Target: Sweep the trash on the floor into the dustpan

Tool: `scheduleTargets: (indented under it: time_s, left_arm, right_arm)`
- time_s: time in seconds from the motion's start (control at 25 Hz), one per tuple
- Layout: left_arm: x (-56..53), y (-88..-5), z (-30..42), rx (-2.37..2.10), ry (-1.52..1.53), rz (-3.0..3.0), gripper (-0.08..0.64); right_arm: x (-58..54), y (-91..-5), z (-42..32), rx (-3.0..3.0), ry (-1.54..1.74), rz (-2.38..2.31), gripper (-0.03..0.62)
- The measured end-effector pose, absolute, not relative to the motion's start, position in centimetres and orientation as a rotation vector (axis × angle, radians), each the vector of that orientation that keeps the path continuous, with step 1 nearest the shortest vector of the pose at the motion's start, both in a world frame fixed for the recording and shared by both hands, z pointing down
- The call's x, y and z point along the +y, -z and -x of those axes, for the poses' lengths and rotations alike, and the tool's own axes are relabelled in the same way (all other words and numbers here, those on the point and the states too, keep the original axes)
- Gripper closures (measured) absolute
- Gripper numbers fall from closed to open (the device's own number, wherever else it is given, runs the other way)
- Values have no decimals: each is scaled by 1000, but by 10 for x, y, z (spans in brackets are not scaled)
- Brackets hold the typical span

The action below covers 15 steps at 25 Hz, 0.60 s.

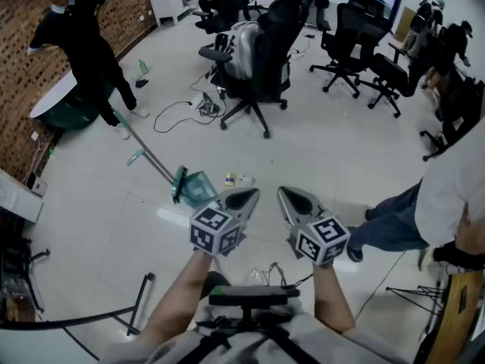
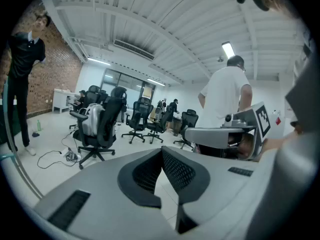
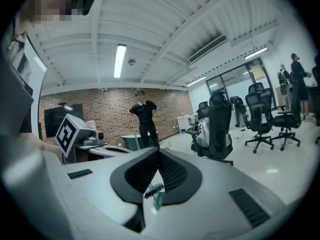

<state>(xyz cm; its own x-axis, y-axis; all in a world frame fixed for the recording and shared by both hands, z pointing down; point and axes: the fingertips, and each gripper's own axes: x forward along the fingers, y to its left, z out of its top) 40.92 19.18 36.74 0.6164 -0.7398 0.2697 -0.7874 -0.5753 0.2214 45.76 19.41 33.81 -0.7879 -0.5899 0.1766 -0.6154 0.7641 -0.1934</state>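
Both claws are held out low ahead of the person, side by side. The left claw [image 1: 244,197] is closed with nothing in it, and its own view shows the tips meeting [image 2: 161,152]. The right claw [image 1: 290,197] is likewise pinched shut and empty [image 3: 159,152].

The teal dustpan [image 1: 200,188] sits on the floor [image 1: 326,139] just ahead and to the left of the left claw. A dark upright piece on its left edge [image 1: 179,184] is probably a broom head, since bristles show through the gap under the right claw's tips [image 3: 154,189]. It is too small to be sure.

A long handle [image 1: 148,152] runs from the pan up and to the left, towards the person in black [image 1: 87,48]. That is the long axis to catch. The left hand is the nearer one.

The trash [image 1: 229,179] is a couple of small pieces lying just right of the pan's mouth, ahead of both claws. My reading is that the job has not started. The tools lie ungripped, and the claws must open before taking the handle.

The room is an open office with a pale, glossy floor. A brick wall [image 1: 26,89] is on the left. Black office chairs [image 1: 261,59] stand beyond, with loose cables [image 1: 178,112] near them. A second person [image 1: 455,184] stands close on the right.
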Motion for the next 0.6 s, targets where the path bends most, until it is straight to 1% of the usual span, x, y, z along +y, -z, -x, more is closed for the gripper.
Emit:
scheduleTargets:
  time_s: [0.24, 0.6]
  left_arm:
    - [176, -373, -338, -1331, -197, -2471, 560]
    - [158, -390, -205, -1509, -172, -2362, 560]
  right_arm:
    - [178, -345, -391, -2858, -375, -873, 592]
    - [151, -355, -262, -2858, -321, -669, 592]
